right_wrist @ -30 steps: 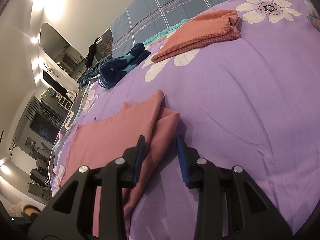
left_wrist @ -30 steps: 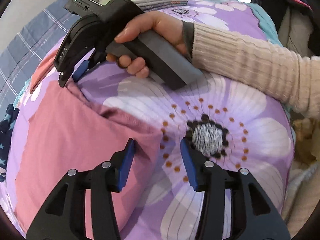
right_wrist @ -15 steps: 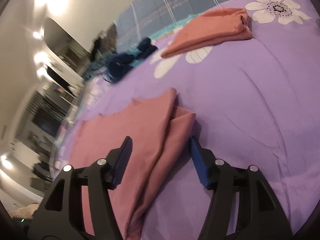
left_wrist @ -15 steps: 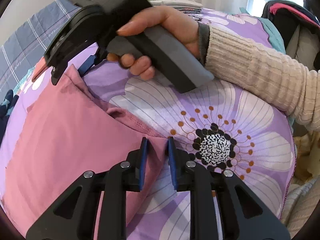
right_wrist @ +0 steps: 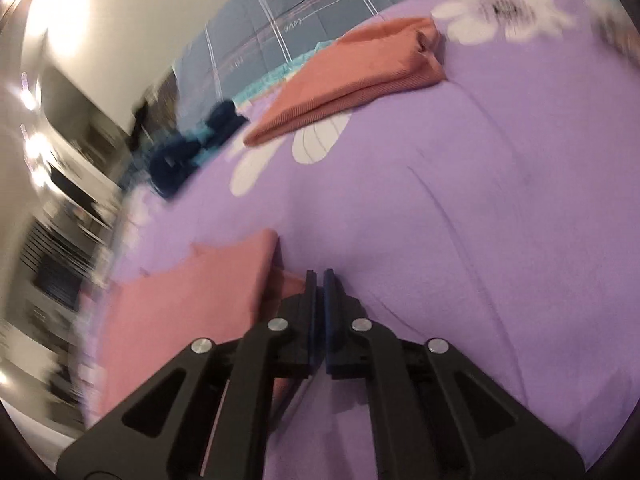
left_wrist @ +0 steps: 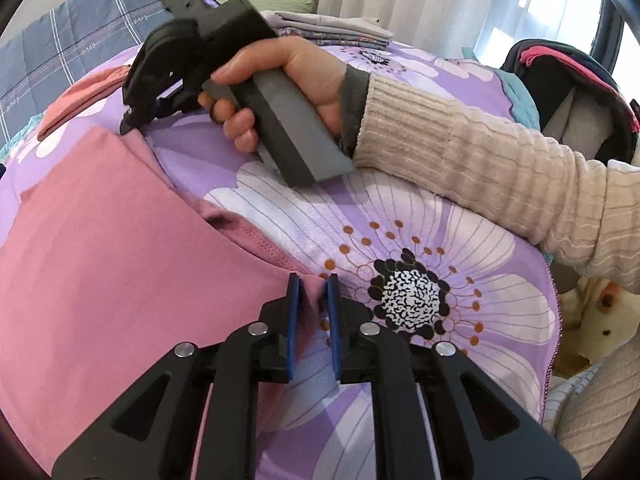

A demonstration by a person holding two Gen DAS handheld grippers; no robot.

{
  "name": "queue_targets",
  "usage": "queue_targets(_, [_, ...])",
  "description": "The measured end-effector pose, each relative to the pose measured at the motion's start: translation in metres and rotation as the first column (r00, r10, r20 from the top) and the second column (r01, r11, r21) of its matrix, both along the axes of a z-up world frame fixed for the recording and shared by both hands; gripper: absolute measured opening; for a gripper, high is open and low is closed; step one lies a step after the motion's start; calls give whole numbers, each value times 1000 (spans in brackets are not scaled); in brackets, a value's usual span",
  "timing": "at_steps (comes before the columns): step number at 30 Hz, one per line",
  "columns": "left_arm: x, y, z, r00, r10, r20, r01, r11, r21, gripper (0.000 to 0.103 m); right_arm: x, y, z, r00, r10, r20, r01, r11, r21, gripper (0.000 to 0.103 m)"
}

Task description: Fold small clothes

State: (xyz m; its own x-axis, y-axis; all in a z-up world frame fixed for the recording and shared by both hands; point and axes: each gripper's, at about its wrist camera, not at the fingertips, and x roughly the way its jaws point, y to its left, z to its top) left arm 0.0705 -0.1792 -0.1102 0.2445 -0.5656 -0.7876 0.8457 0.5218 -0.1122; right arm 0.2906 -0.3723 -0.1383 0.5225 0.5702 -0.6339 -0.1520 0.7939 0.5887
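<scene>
A pink garment lies partly folded on the purple flowered bedspread. My left gripper is shut on the garment's near corner; pink cloth shows between its blue pads. In the left wrist view my right gripper sits at the garment's far corner, held by a hand in a cream sleeve. In the right wrist view the right gripper has its pads pressed together at the edge of the pink garment; the pinched cloth is hidden by the fingers.
A folded orange garment lies farther up the bed, and a dark blue garment lies near the bed's left edge. Folded grey clothes are stacked at the far end. A blue checked blanket borders the bedspread.
Both grippers went from open to shut at the pink garment's corners: the left closed first on the near corner, the right opened wider, then closed at the far corner.
</scene>
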Motion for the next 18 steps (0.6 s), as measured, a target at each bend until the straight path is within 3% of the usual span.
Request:
queue_targets(5, [-12, 1, 3, 999, 19, 37, -19, 1000, 2, 16, -9, 5, 9, 999, -23, 37, 26, 996, -83, 2])
queue_targets(7, [-14, 1, 8, 998, 43, 45, -43, 999, -6, 28, -24, 2, 24, 996, -61, 64, 71, 985, -157, 7])
queue_targets(9, [-18, 14, 16, 990, 109, 88, -107, 994, -24, 40, -49, 8, 40, 992, -43, 116, 71, 967, -246, 11])
queue_targets(12, [-23, 47, 32, 966, 212, 145, -202, 976, -85, 40, -88, 17, 52, 989, 41, 140, -2, 963, -270, 11])
queue_targets(16, [-24, 120, 51, 889, 433, 150, -408, 897, -167, 42, -135, 44, 61, 976, 148, 162, -82, 929, -360, 15])
queue_targets(18, [-30, 169, 58, 811, 562, 159, -535, 825, -184, 44, -154, 68, 66, 963, 204, 178, -118, 907, -404, 16])
